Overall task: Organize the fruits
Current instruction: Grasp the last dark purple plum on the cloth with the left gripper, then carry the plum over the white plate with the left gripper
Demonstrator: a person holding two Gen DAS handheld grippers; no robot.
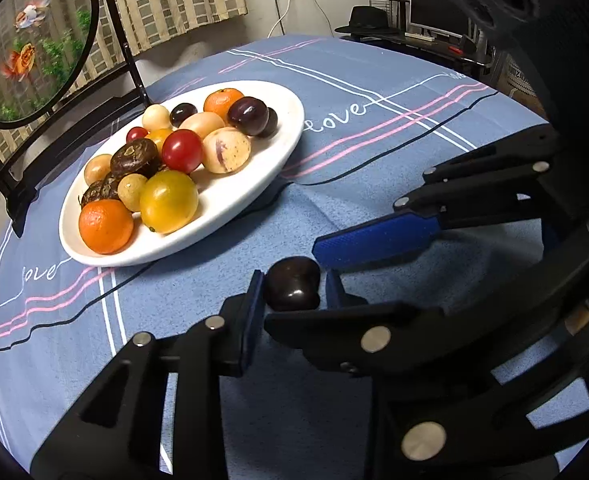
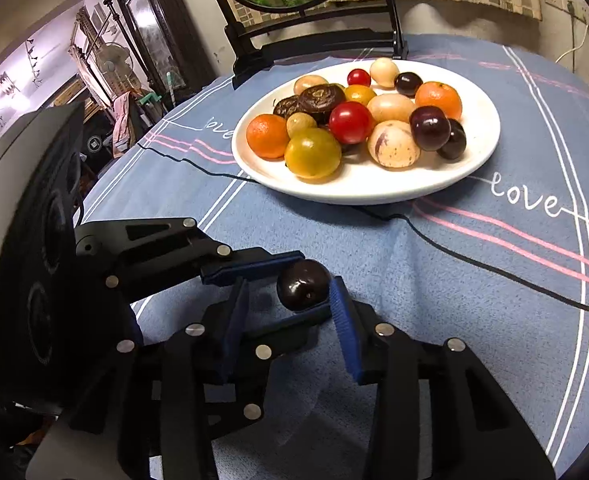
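Observation:
A dark plum [image 1: 292, 284] lies on the blue tablecloth in front of the white plate [image 1: 254, 184]. My left gripper [image 1: 294, 290] is shut on it, one pad against each side. In the right wrist view the same plum [image 2: 302, 284] sits between the fingers of my right gripper [image 2: 290, 304]. It rests against the right pad, and a gap shows at the left pad, so that gripper is open. The left gripper's blue finger [image 2: 254, 267] crosses in from the left. The plate [image 2: 374, 194] holds several oranges, tomatoes, plums and pale fruits.
A round goldfish screen [image 1: 34, 40] on a black stand [image 2: 254, 60] stands just behind the plate. The table edge curves away at left and right. Bare blue cloth [image 2: 494, 300] stretches to the right of the grippers.

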